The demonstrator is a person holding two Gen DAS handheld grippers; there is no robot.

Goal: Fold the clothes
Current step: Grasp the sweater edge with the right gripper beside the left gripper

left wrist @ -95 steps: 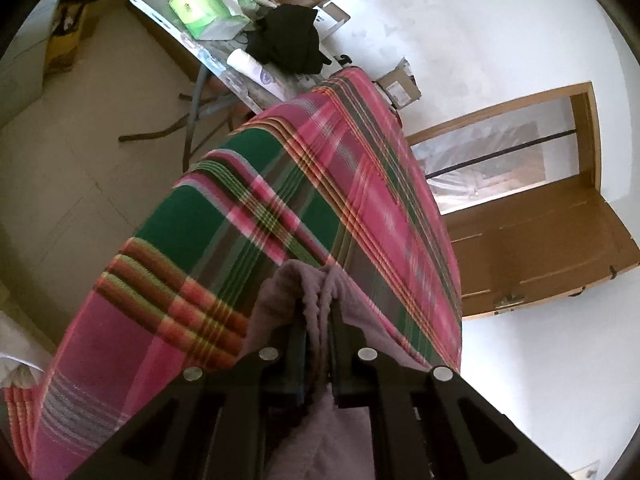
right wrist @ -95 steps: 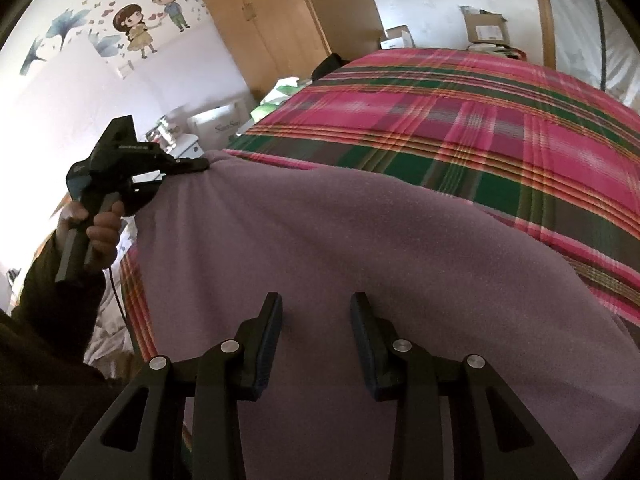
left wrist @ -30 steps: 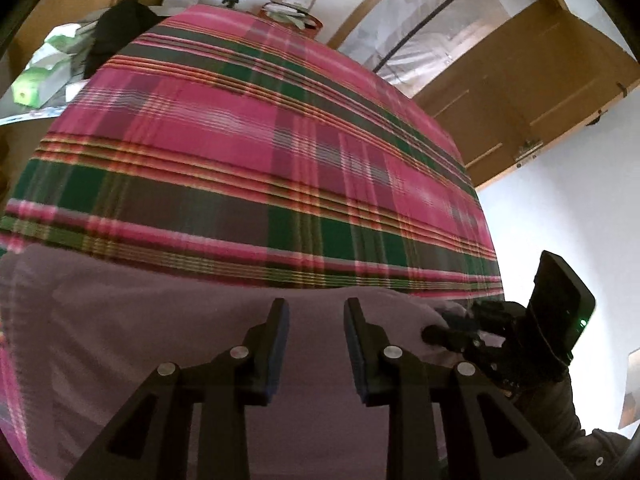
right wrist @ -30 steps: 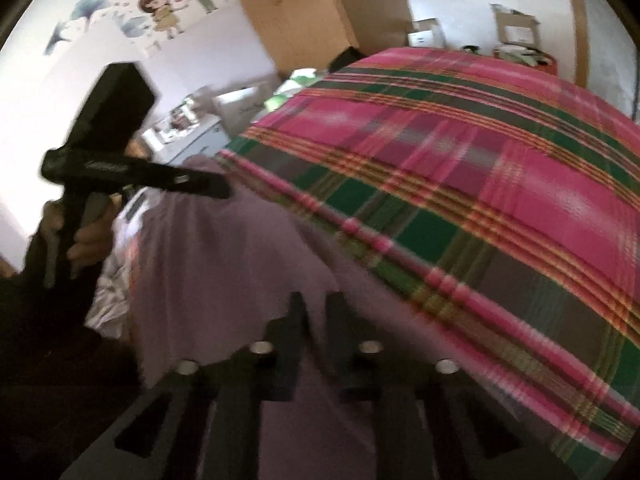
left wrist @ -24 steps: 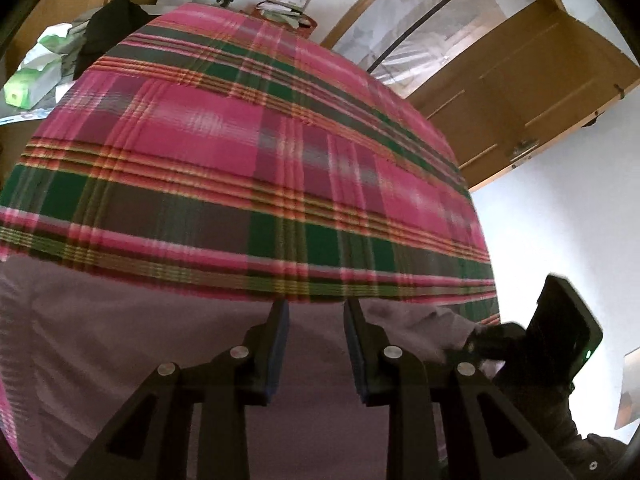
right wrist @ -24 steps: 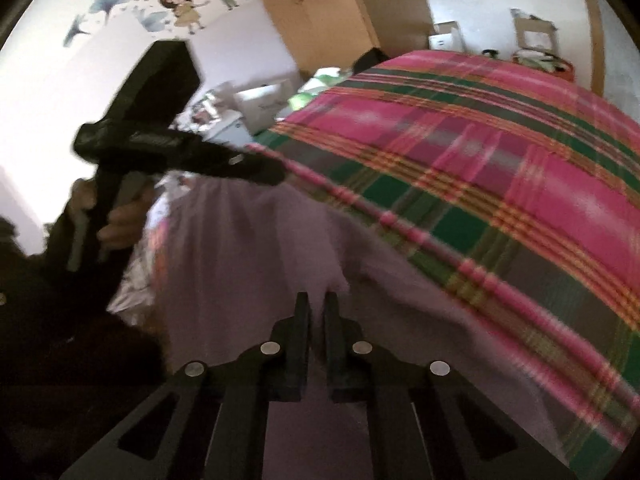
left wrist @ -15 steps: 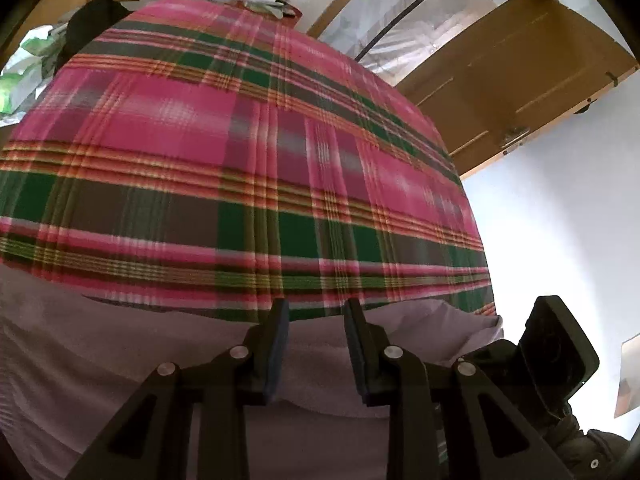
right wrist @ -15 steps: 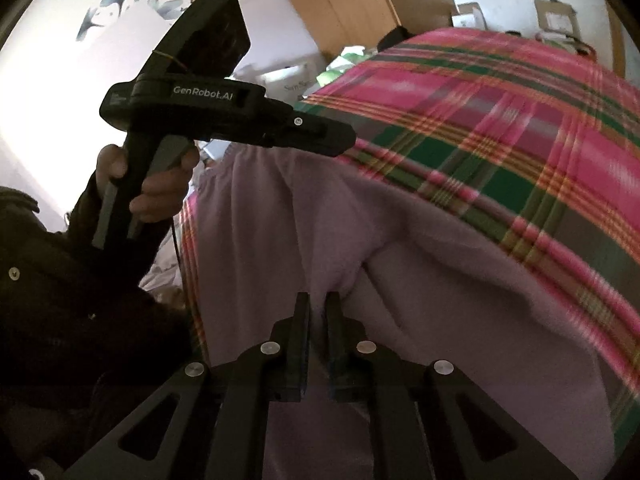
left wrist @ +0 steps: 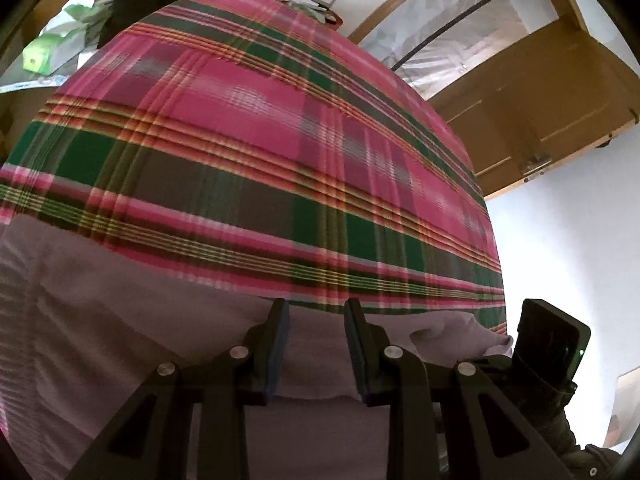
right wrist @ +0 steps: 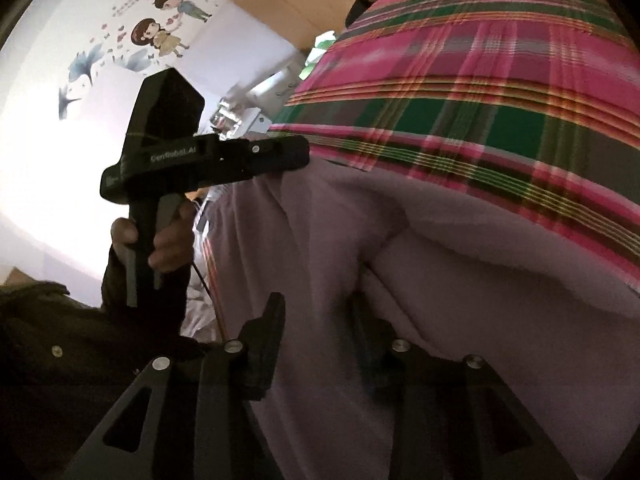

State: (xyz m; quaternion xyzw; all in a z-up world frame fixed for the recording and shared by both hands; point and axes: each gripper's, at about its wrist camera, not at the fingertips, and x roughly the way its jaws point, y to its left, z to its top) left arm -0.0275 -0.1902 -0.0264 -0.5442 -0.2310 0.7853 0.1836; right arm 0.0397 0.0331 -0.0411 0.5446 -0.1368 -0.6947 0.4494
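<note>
Garment (left wrist: 132, 320) is mauve and fleecy, lying on the near part of the plaid bed (left wrist: 256, 140), its near side running out of frame toward the person. Far edge runs roughly straight across the plaid. In the right view a soft ridge (right wrist: 384, 240) crosses the cloth, so it isn't flat there; it looks like a doubled layer, but I can't confirm that.

Left gripper (left wrist: 316, 320): jaws apart, nothing between them, hovering just over the garment's far edge. In the right view it's side-on (right wrist: 248, 160), held by a hand (right wrist: 160, 240), tips over the cloth edge.

Right gripper (right wrist: 316, 312): jaws spread, cloth under and between them. No pinch visible, though the right finger is sunk in shadow against the fabric, so contact there is unclear. From the left view only its body shows at the garment's right corner (left wrist: 548, 344).

Risks from here:
- Thick fleece: a shallow bite takes only the top layer and the fold peels apart on lift.
- The ridge gets pressed in as a crease if folded over unsmoothed.
- A low jaw can snag the bed cover and drag it with the cloth.
- Uneven lift between the two sides skews the fold line.
</note>
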